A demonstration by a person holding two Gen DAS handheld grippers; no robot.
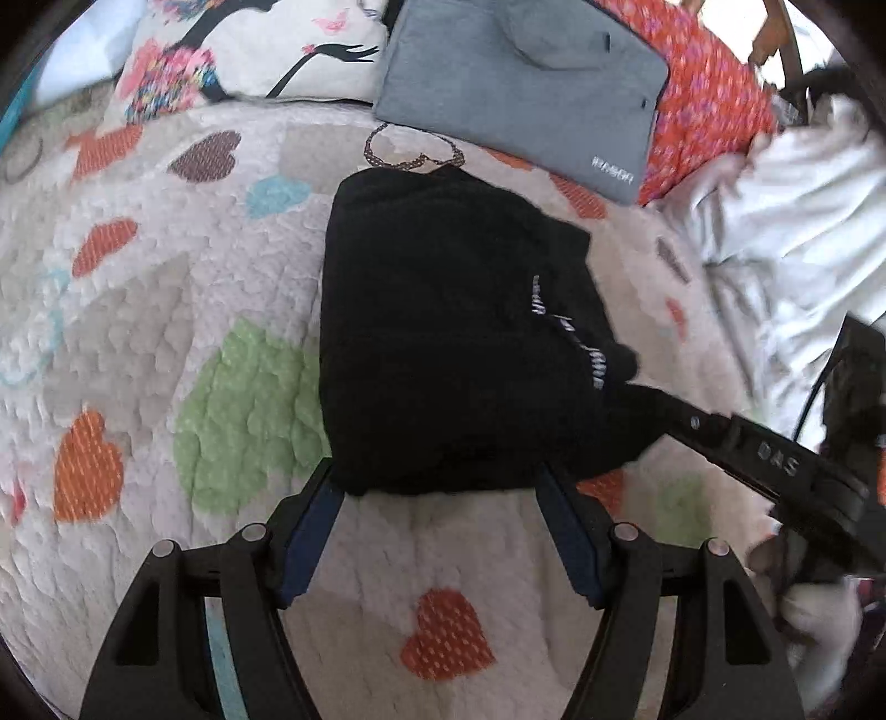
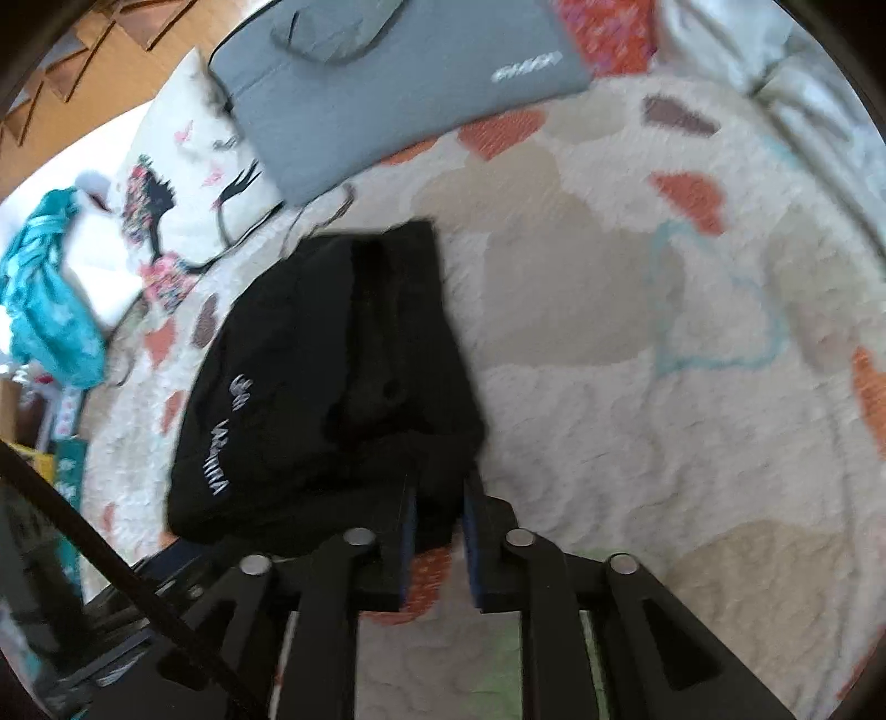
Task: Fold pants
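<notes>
Black fabric pants (image 1: 443, 332), mid-frame, are pinched by the clenched right tool (image 2: 437, 515); left tool (image 1: 437, 487) is spread, empty. Edges probably should be lined up before anything's released.

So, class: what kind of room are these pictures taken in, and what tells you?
Most likely a bedroom. The black pants lie on a bed covered by a heart-patterned blanket, with a printed pillow at its head.

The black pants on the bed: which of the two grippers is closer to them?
Right. The right gripper has its fingers closed on a fold at the edge of the black pants. The left gripper is open, its fingertips right at the near edge, gripping nothing.
</notes>
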